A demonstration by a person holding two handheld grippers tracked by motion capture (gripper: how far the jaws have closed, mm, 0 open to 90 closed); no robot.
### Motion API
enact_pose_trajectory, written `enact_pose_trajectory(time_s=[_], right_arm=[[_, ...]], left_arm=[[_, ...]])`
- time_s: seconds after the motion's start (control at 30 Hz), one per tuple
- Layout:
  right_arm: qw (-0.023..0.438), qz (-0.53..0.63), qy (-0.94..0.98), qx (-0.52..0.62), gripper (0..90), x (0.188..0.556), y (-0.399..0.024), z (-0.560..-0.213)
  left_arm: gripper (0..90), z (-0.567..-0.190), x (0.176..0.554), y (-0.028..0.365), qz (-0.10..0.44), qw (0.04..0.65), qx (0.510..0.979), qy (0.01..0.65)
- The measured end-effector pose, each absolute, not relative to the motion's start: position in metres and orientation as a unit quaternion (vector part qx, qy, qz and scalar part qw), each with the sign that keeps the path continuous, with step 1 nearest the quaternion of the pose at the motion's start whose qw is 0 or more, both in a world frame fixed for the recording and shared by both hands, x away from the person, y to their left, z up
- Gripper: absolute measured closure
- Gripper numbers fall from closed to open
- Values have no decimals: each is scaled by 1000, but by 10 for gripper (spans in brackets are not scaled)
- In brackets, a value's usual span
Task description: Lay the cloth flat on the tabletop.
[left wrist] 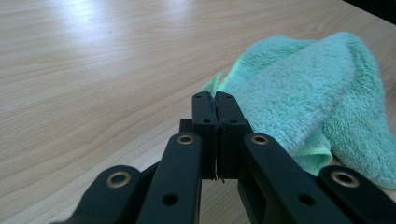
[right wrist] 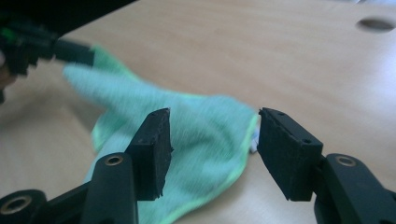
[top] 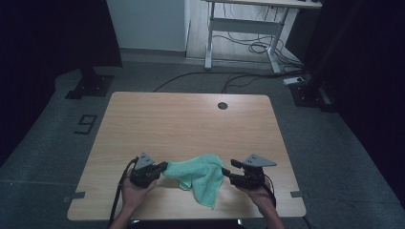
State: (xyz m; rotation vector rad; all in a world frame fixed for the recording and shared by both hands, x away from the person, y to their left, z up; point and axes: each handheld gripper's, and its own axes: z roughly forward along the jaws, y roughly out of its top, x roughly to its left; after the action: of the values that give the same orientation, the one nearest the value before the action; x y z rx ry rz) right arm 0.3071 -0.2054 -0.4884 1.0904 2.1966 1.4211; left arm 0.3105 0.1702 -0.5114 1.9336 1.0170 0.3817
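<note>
A green cloth [top: 198, 176] lay crumpled on the near part of the worktop [top: 186, 124], about midway between its left and right edges, with one loose flap trailing toward the near edge. In the left gripper view the cloth [left wrist: 299, 102] showed a thick, fluffy pile and a thin stitched hem, bunched into soft folds to the right of the jaws.

The left tool [top: 160, 168] sat at the cloth's left end, its jaws pressed fully together; in its own view [left wrist: 215, 105] the two black pads met with just a hairline seam between them. From the high view the tips reached the cloth's left corner, and in the right gripper view that corner rose toward them, so the tool appeared clamped on the cloth's edge, though the fabric between the pads could not be made out.

The right tool [top: 228, 171] stood at the cloth's right end with its jaws spread apart. In its own view [right wrist: 212, 144] the cloth [right wrist: 205, 126] lay beyond and below the gap, touching neither pad.

A person's hands held both tools from the near side. A round dark hole [top: 222, 105] marked the far part of the wooden worktop.
</note>
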Motion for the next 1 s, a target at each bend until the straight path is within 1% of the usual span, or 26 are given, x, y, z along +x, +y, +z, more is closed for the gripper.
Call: enact_pose_trajectory(time_s=[0.13,0.17,0.2,0.3,0.47,0.57,0.8,0.93,0.97,1.0], right_arm=[[162,486,766,388,466,329,-199,-485],[162,486,766,388,466,329,-199,-485],[163,471,772,394,471,347,-190,-492],[161,445,787,396,469,366,-174,-506],[145,420,801,400,451,387,-159,-526],[133,406,809,405,455,395,-154,-537],[130,381,828,391,608,395,-148,-544],[127,378,832,386,741,394,-147,-545],[127,378,832,386,741,394,-147,-545],[126,378,833,383,790,394,-147,-545]], left_arm=[[883,-513,311,167,152,442,784,409],[883,-513,311,167,152,442,784,409],[883,-514,311,166,152,441,786,407],[883,-514,311,165,151,439,787,406],[883,-516,311,163,150,434,792,403],[883,-516,311,163,152,433,793,402],[883,-515,311,165,152,436,789,405],[883,-515,310,166,153,436,789,405],[883,-515,310,165,152,435,789,406],[883,-516,311,166,152,435,789,405]])
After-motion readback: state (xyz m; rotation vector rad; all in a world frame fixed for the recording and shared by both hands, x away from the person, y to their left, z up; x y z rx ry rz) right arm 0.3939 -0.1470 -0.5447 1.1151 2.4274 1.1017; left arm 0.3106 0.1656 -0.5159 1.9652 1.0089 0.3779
